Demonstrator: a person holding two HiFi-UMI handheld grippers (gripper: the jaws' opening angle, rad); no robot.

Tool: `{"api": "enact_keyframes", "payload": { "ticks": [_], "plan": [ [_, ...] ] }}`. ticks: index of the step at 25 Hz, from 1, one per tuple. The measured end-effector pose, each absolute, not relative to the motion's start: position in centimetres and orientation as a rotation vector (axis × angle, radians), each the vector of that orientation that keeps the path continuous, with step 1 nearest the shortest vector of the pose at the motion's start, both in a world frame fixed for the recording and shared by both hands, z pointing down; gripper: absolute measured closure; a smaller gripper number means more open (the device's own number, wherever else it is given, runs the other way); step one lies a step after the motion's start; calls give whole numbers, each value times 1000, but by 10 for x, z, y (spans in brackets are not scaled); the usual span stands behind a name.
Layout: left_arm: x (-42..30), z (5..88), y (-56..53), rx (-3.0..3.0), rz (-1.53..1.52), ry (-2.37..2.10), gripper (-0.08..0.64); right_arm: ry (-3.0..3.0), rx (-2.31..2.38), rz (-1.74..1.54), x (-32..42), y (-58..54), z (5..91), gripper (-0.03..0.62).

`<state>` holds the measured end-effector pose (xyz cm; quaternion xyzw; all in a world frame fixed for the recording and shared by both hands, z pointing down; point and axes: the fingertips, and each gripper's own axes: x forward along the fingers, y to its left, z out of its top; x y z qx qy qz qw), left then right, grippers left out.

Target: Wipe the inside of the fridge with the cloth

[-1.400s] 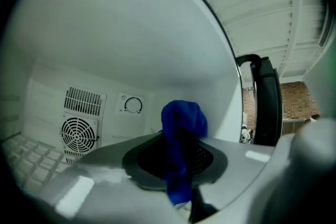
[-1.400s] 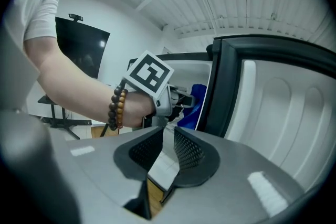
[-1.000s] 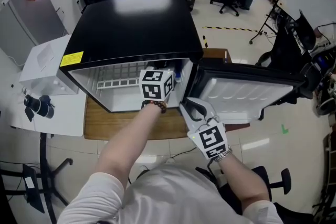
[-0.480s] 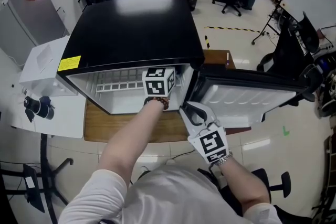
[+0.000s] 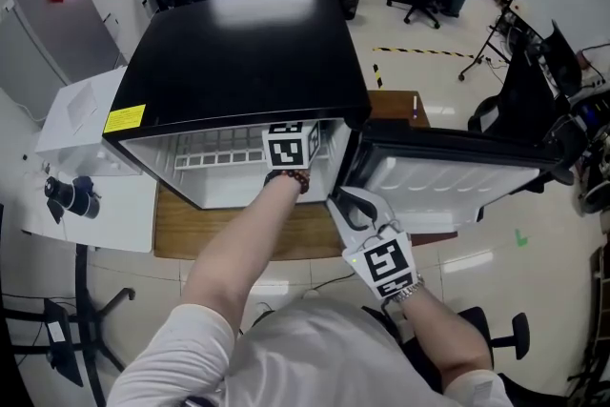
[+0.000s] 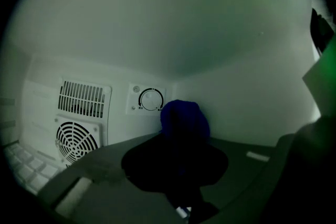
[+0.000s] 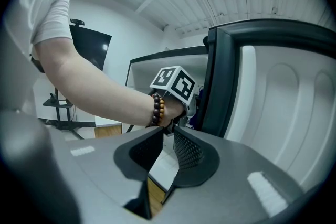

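One black mini fridge (image 5: 238, 43) stands on the wooden surface (image 5: 238, 226), and its single door (image 5: 448, 172) is swung open to the right. The left claw (image 6: 178, 165) is inside the fridge, clamped on one blue cloth (image 6: 184, 118). The cloth sits near the corner where the back wall meets the bare right wall. The back wall carries one dial (image 6: 151, 98) and two grilles, one slotted (image 6: 84, 97) and one round (image 6: 76, 138). The right claw (image 7: 164, 150) is outside, just beside the door's inner edge. Its jaws stand narrowly apart with nothing between them. The fridge opening is free to the left of the arm.
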<state>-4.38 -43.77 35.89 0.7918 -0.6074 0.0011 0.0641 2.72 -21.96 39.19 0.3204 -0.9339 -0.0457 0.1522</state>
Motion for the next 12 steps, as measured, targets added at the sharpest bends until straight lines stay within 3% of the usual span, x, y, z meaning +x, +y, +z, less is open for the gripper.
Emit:
{"api": "enact_keyframes", "payload": {
  "ticks": [12],
  "plan": [
    [-51, 361, -433, 2360, 16, -1861, 491, -2683, 916, -129, 26, -216, 392, 525]
  ]
}}
